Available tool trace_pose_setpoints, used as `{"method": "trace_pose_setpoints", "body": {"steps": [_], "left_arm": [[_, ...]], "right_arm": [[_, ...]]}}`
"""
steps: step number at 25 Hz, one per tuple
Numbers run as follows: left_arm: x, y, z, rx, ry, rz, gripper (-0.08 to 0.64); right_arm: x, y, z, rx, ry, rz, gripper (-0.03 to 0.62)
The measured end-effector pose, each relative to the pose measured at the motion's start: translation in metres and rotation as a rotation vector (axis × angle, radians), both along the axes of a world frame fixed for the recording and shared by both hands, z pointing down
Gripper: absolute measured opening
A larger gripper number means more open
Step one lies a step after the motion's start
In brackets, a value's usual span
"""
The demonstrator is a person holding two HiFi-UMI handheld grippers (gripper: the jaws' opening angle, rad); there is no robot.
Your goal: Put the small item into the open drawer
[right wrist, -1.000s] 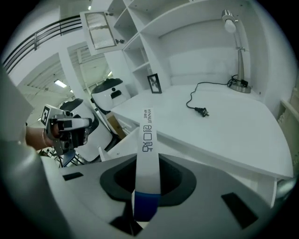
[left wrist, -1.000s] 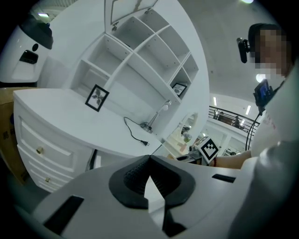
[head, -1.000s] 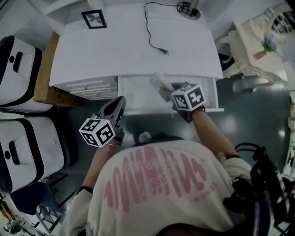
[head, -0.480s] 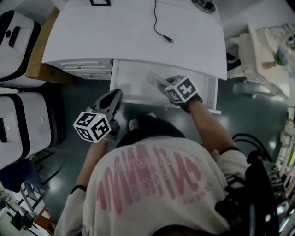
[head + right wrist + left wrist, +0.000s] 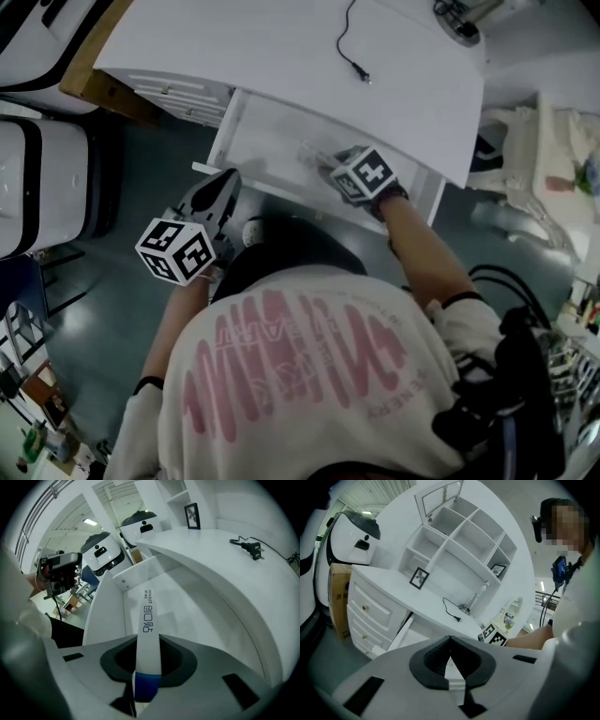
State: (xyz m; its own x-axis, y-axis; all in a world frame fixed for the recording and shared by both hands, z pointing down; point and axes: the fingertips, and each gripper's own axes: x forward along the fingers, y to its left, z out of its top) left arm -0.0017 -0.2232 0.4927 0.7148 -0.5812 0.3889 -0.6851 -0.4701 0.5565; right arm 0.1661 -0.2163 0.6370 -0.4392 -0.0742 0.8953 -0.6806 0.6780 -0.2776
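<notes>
**A:** What is the right hand-held gripper (image 5: pixel 147 662) carrying?

**B:** Its jaws are clamped on the small item (image 5: pixel 149 620), a slim white pack with a blue end and dark print along its length. The blue end sits between the jaws and the white end sticks out ahead.

**A:** And where is that item?

**B:** It is over the open drawer (image 5: pixel 201 611), reaching out above the white drawer floor near the drawer's left wall. I can't tell whether the tip touches the floor.

**A:** The left hand-held gripper (image 5: pixel 450 641)?

**B:** Its jaw tips meet and it holds nothing. In the head view it hangs just outside the drawer's front left corner, apart from the drawer, with its marker cube towards the person (image 5: pixel 309 375).

**A:** What lies beyond the drawer?

**B:** The white surface (image 5: pixel 281 56) sits over the drawer. A black cable (image 5: pixel 352 52) lies on it with its plug end loose. A small picture frame (image 5: pixel 418 578) stands further back. Under the left part of the surface there is a bank of shut small drawers (image 5: pixel 178 89).
</notes>
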Motion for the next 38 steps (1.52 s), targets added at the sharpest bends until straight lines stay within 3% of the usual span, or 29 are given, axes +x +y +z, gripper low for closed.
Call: {"method": "trace_pose_setpoints", "body": {"steps": [7,21,30,38], "left_arm": [[-0.003,0.016,0.003,-0.013,-0.011,-0.098,0.029],[-0.013,0.017,0.007,-0.026,-0.034,-0.185,0.029],[-0.007,0.016,0.004,-0.018,-0.038,-0.166,0.029],[-0.008,0.012,0.006,-0.013,-0.033,-0.162,0.029]], "right_arm": [[0.002,0.003,0.012,-0.026,-0.036,-0.058,0.091],[-0.001,0.010,0.029,-0.166,-0.209,-0.003,0.094],[0.001,0.006,0.033,-0.059,-0.166,-0.070,0.164],[0.008,-0.002,0.037,-0.016,-0.129,-0.058,0.234]]}}
